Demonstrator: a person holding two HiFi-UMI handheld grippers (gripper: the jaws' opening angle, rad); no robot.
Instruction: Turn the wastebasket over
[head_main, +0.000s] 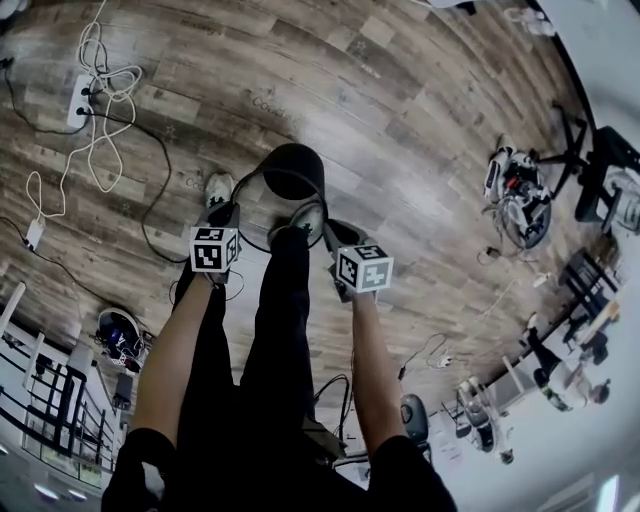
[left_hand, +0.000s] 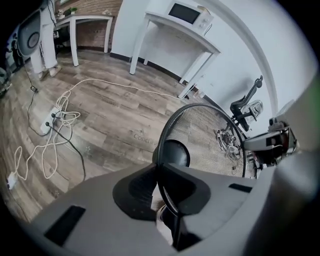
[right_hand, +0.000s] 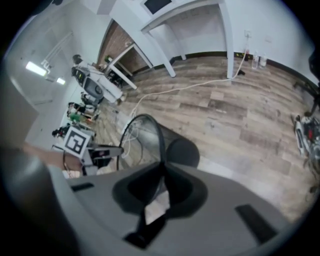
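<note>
A black mesh wastebasket (head_main: 292, 172) sits on the wooden floor just ahead of the person's feet, its open mouth turned up toward the grippers. My left gripper (head_main: 228, 212) holds the rim's left side and my right gripper (head_main: 328, 232) its right side. In the left gripper view the thin black rim runs between the jaws of the left gripper (left_hand: 161, 167), which are shut on it, with the mesh wall (left_hand: 212, 132) and solid base (left_hand: 175, 152) beyond. In the right gripper view the right gripper (right_hand: 162, 167) is likewise shut on the rim of the wastebasket (right_hand: 150, 131).
A power strip with a looped white cable (head_main: 95, 100) lies on the floor at the far left, with black cables beside it. The person's shoes (head_main: 218, 188) stand close to the basket. Robot gear (head_main: 520, 195) sits at the right. A white table with a microwave (left_hand: 187, 15) stands by the wall.
</note>
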